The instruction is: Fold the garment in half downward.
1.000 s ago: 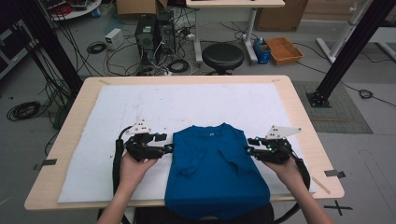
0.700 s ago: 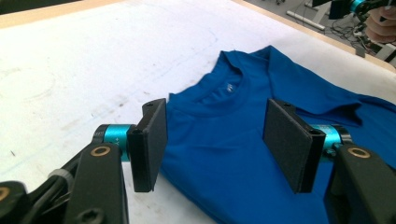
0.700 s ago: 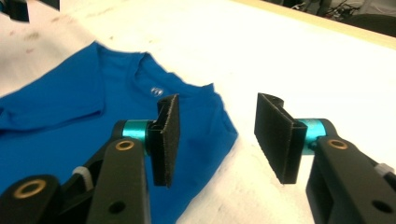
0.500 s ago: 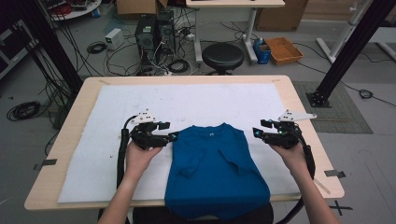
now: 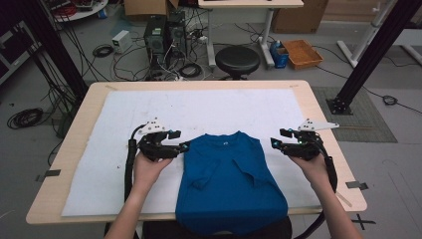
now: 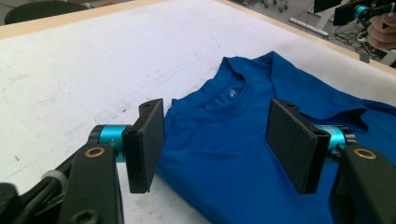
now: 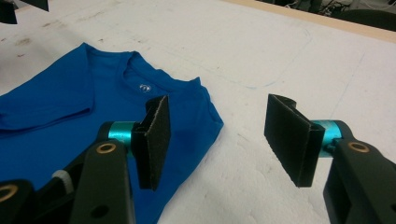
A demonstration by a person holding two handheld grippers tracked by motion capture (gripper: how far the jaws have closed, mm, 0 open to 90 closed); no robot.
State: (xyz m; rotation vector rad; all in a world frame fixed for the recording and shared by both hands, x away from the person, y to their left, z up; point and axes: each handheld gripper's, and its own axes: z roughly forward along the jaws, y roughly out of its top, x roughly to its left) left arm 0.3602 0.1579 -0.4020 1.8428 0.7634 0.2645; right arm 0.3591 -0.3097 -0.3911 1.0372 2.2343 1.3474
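A blue T-shirt lies flat on the white sheet, collar away from the person, both sleeves folded inward over the chest and its hem hanging over the table's near edge. My left gripper hovers at the shirt's left shoulder, open and holding nothing; the left gripper view shows its jaws wide apart over the shirt. My right gripper stands just right of the right shoulder, open and empty, apart from the cloth. In the right gripper view the shirt lies left of the jaws.
The wooden table carries the white sheet. On the floor beyond it stand a black stool, computer towers with tangled cables, and an orange crate. Black frame posts rise at both sides.
Both grippers have moved outward and slightly away from the person, off the shirt's folded sleeves toward its shoulders. The shirt lies still with sleeves folded in.
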